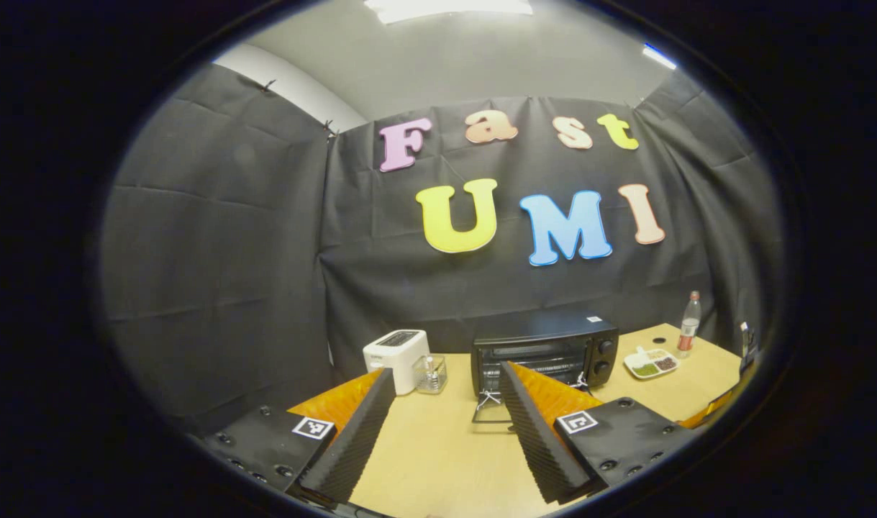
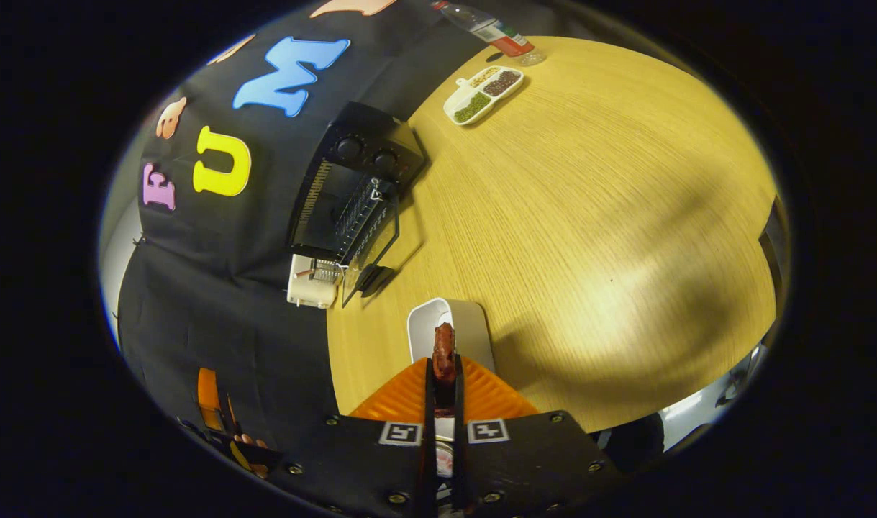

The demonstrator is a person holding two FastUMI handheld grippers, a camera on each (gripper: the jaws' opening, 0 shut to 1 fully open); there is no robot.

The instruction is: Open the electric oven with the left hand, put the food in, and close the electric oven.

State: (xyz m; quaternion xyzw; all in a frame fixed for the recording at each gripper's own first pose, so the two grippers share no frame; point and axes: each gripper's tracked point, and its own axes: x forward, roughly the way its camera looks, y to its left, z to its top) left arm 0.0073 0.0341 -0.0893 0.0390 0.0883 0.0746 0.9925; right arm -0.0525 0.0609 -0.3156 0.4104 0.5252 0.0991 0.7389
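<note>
A black electric oven [image 1: 546,352] stands at the back of the wooden table, its glass door [image 1: 492,410] folded down flat in front. My left gripper [image 1: 449,424] is open, hovering short of the oven with nothing between its fingers. In the right gripper view the oven [image 2: 355,187] lies tilted at the upper left, its door [image 2: 370,248] hanging open. My right gripper [image 2: 444,374] is shut on a reddish-brown piece of food [image 2: 444,352], held above a white plate [image 2: 449,327] on the table.
A white toaster [image 1: 397,357] and a small clear container [image 1: 431,374] stand left of the oven. A white divided dish of beans [image 1: 652,363] and a plastic bottle [image 1: 689,325] sit to its right. The wooden table [image 2: 589,216] spreads wide in the right gripper view.
</note>
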